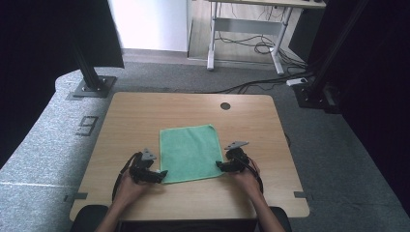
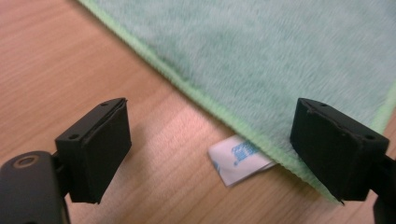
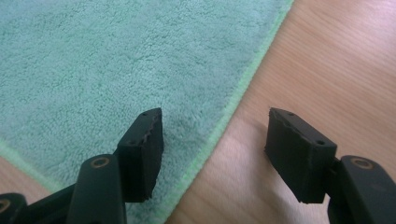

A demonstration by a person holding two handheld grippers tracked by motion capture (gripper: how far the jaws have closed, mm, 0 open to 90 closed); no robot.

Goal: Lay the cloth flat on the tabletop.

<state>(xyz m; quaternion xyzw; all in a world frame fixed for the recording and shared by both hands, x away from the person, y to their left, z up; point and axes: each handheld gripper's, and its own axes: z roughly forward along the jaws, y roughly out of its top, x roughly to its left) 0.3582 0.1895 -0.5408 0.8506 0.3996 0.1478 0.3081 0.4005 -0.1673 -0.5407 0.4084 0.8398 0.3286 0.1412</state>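
place: lab | signs: black rig posts (image 1: 89,67), floor cables (image 1: 251,46), desk frame (image 1: 246,29)

Grey carpet (image 1: 43,145), desk (image 1: 251,29) behind.

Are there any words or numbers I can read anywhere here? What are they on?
"9": a big grey number on the grey floor mat left of the table.
The white tag at the green towel's edge has blue print, too blurred to read.
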